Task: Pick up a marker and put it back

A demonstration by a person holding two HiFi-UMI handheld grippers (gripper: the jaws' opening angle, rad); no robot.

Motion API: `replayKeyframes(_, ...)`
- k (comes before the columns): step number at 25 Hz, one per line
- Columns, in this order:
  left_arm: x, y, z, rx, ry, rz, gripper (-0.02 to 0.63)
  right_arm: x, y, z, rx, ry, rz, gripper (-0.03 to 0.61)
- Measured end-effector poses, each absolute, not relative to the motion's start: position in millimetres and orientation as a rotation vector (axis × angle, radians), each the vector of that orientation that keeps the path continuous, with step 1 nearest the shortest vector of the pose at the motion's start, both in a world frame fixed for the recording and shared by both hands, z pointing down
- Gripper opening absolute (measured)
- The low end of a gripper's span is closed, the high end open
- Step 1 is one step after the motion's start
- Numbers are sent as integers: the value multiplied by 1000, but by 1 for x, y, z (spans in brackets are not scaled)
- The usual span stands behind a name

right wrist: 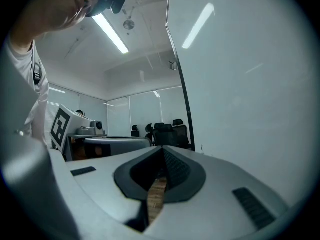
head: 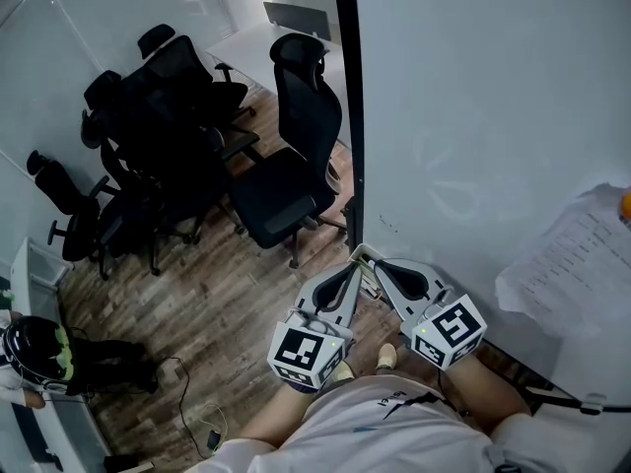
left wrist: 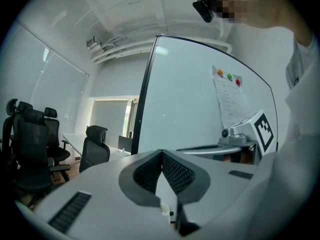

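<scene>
No marker shows in any view. In the head view both grippers are held side by side close to my body, beside the dark left edge of the whiteboard (head: 473, 116). My left gripper (head: 353, 269) is shut, its ribbed pads meeting at the tip (left wrist: 161, 152) with nothing between them. My right gripper (head: 375, 262) is also shut, and its pads touch at the tip (right wrist: 163, 150) and hold nothing. Each gripper view catches the other gripper's marker cube at its edge.
A sheet of paper (head: 572, 264) hangs on the whiteboard at the right, held by coloured magnets (left wrist: 230, 76). Several black office chairs (head: 286, 166) stand on the wood floor (head: 217, 304) to the left. A white desk (head: 256, 47) is behind the chairs.
</scene>
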State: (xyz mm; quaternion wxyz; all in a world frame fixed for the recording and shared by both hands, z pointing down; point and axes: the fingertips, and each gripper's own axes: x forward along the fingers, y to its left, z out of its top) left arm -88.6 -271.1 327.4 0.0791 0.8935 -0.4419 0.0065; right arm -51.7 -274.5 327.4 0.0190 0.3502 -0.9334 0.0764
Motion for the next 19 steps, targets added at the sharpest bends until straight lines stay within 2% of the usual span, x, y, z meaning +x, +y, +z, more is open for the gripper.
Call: replayKeyframes(19, -89, -274, 333, 2671, -1324, 17, 11, -53, -276, 334, 1079, -2898, 236, 14)
